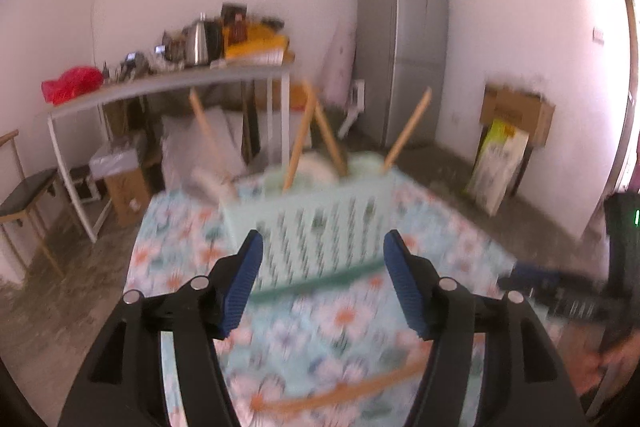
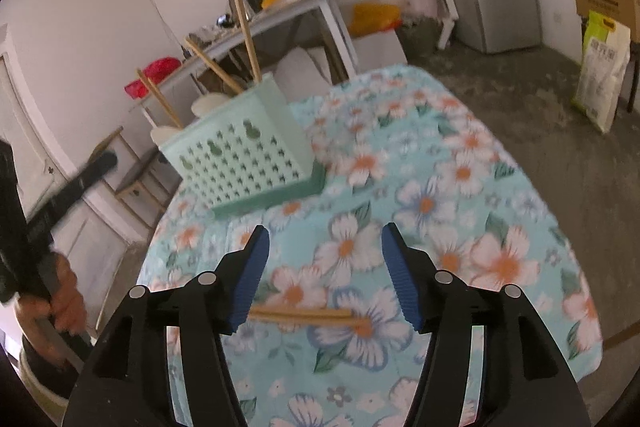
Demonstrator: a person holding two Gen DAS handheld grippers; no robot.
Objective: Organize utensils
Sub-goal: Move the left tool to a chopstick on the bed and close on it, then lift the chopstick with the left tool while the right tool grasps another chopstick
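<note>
Presently, findings from left to right:

Left gripper [image 1: 323,281]: jaws spread wide, nothing between them; it hangs above the flowered tablecloth [image 1: 188,227], facing the holder.

Utensil holder [image 2: 244,157]: pale green perforated basket on a darker green tray, standing upright toward the table's far left corner. Several wooden handles [image 2: 248,35] lean out of its top; a white rounded item sits at its far side.

Loose chopsticks [image 2: 304,315]: a wooden pair lying flat and crosswise on the cloth near the table's near edge, well apart from the holder. In the right wrist view they lie between and just beyond the right tool's fingers.

Right gripper [image 2: 325,277]: released, fully open, empty, poised over the chopsticks.

View quality: the left wrist view is motion-blurred; the orange streak [image 1: 340,393] low in that picture is probably the same chopsticks, but this cannot be confirmed.

Step in hand (judgement): picking up the loose pair for the holder.

Recommended method: descend squarely so both sticks fall between the pads, close across their middle so neither pivots out, lift level, tip the pair upright over the holder, and release into an open gap among the standing handles. The left tool may steady the basket wall, since it looks light enough to shift or tip.
</note>
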